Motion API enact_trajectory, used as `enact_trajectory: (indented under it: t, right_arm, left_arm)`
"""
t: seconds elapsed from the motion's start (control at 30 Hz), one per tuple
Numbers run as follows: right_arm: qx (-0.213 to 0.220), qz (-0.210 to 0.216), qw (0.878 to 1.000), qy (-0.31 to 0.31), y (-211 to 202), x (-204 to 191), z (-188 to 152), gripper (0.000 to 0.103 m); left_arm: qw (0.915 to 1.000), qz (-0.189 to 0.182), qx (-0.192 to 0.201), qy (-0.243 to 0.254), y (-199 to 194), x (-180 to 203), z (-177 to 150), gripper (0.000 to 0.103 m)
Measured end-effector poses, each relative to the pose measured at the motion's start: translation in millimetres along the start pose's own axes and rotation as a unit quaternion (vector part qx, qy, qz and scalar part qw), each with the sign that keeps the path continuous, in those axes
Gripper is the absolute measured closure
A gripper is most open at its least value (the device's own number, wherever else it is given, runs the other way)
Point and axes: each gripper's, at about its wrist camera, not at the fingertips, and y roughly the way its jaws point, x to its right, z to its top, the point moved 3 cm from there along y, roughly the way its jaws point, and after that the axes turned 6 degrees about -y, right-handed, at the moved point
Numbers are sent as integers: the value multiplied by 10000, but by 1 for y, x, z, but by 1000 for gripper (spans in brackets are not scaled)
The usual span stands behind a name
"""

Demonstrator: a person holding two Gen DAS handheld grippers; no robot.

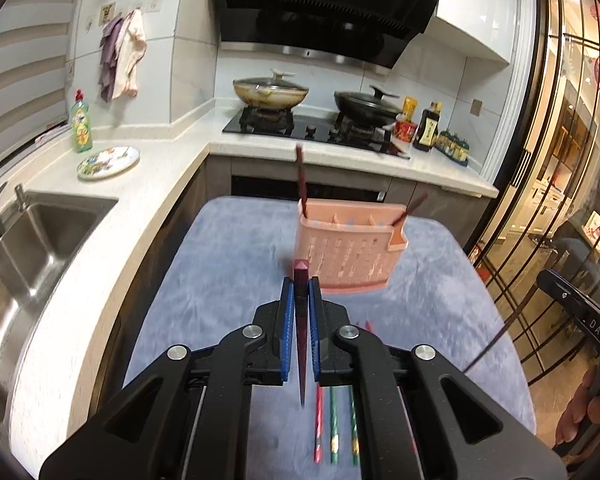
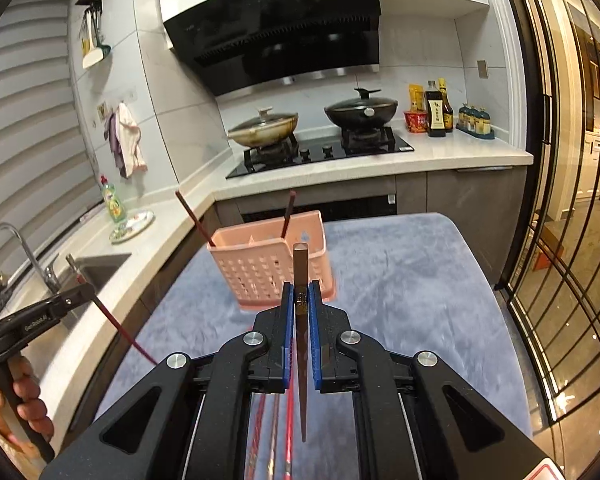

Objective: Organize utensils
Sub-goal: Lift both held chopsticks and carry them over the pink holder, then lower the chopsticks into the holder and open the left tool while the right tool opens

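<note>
Then my left hand-held gripper (image 1: 300, 294) was clamped on a dark red chopstick (image 1: 301, 344), its blue pads (image 1: 288, 316) pressed against both sides and the thin tip pointing back toward me. My right hand-held gripper (image 2: 301, 300) was closed the same way on a brown chopstick (image 2: 301, 344), thick end forward between the pads. Both hovered above the desk (image 1: 228, 264), which was covered with a bluish fleecy cloth (image 2: 400, 300). Ahead of both stood the pink slotted utensil basket (image 1: 346, 256) on the cloth, with two dark chopsticks already leaning in it: one (image 1: 301, 178) at its left end, another (image 1: 410, 208) at its right end. Below my left hand-held gripper more chopsticks lay on the cloth near me, a red one (image 1: 318, 428) beside two green ones (image 1: 333, 428). Under my right one, red chopsticks (image 2: 288, 420) lay on the cloth too. Beyond the desk were the sink (image 1: 32, 248) and a stove (image 1: 312, 128) with two lidded pans.
</note>
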Motion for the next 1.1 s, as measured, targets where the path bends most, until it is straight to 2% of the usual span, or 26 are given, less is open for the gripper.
enact_trajectory:
  t: [0.2,0.4,0.6,0.77,1.1]
  right_arm:
    - [506,220,9984,122,5,-4,55,96]
    - [1007,361,9938,294,25,-6,120,96]
    - [1192,353,9913,433,63,-8,157,96]
    - [1023,319,9930,501,104,-5,159,96]
    - [386,391,9968,578,167,-3,114,96]
  left_arm:
    - [9988,-225,422,-53,2,18,55,96]
    - [9941,-393,1000,-114,3,38,116,96]
    - [9898,-427,1356,-131,23,50,156,96]
    - [9915,-251,1271,-100,63,49,161,96]
    - [9969,-135,750,-197,125,31,134,96]
